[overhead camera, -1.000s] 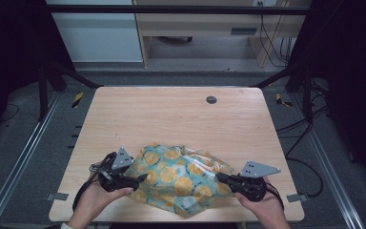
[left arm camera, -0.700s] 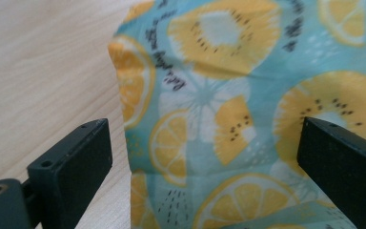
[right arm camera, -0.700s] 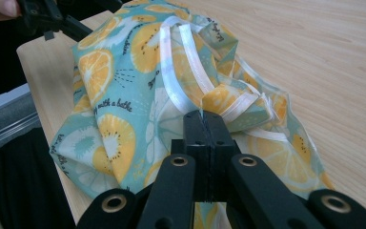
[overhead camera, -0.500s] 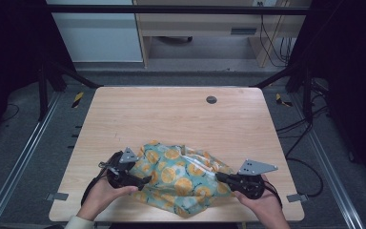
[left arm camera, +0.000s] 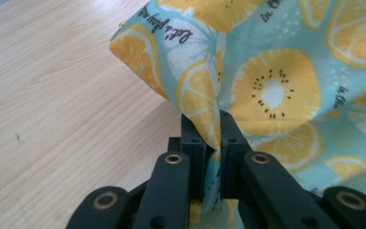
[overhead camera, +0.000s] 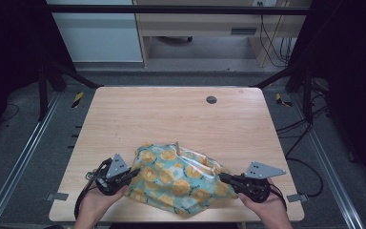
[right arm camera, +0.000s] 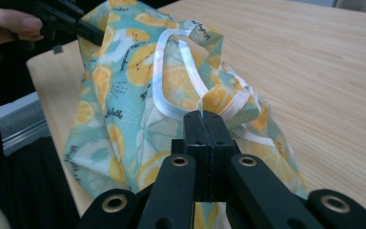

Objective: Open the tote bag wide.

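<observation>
Left hand-held gripper (overhead camera: 132,174) has slid in tighter against the lemon-print fabric bag (overhead camera: 178,177) since a second ago. Both it and the right hand-held gripper (overhead camera: 223,178) are clamped on opposite edges, bag bunched at the surface's (overhead camera: 171,114) near edge. Probably about to lift or spread it.

Even light from above brightens the table (overhead camera: 181,119) in the high view, while the surroundings at the left and right fall into deep darkness. Shadows are faint. Both gripper views are soft, with the near black tongs slightly blurred.
</observation>
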Demonstrator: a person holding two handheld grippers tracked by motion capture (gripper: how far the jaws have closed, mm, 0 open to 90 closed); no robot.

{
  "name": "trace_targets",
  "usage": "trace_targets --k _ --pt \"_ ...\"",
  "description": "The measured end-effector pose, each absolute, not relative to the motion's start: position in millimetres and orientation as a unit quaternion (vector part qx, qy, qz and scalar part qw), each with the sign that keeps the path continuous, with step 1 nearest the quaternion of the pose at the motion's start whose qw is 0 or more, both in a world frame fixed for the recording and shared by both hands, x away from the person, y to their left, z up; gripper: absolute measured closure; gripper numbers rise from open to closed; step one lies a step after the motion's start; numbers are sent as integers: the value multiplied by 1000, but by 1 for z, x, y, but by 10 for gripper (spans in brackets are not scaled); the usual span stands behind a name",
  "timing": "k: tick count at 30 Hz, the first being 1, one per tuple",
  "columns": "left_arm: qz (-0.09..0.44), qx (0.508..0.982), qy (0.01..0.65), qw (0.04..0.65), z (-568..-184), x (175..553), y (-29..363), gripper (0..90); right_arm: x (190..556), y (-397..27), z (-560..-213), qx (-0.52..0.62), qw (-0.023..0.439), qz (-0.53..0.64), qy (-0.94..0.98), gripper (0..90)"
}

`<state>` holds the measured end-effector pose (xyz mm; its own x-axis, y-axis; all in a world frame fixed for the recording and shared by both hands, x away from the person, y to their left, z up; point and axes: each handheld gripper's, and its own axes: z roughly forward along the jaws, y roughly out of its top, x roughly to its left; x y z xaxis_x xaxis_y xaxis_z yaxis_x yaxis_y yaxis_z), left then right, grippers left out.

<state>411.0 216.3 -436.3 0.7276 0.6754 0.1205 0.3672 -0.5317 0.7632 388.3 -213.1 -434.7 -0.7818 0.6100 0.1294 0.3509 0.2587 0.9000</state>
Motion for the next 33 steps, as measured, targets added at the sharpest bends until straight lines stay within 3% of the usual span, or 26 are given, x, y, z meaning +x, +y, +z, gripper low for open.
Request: trace_targets --k 4,14,33 --pt "199 870 279 355 -452 392 225 871 378 -219 -438 293 113 523 792 900" --pt "176 893 286 299 -475 406 223 891 385 -213 -464 302 83 450 836 900" --pt "209 888 299 280 -484 425 209 898 412 -212 -472 346 140 365 853 900"
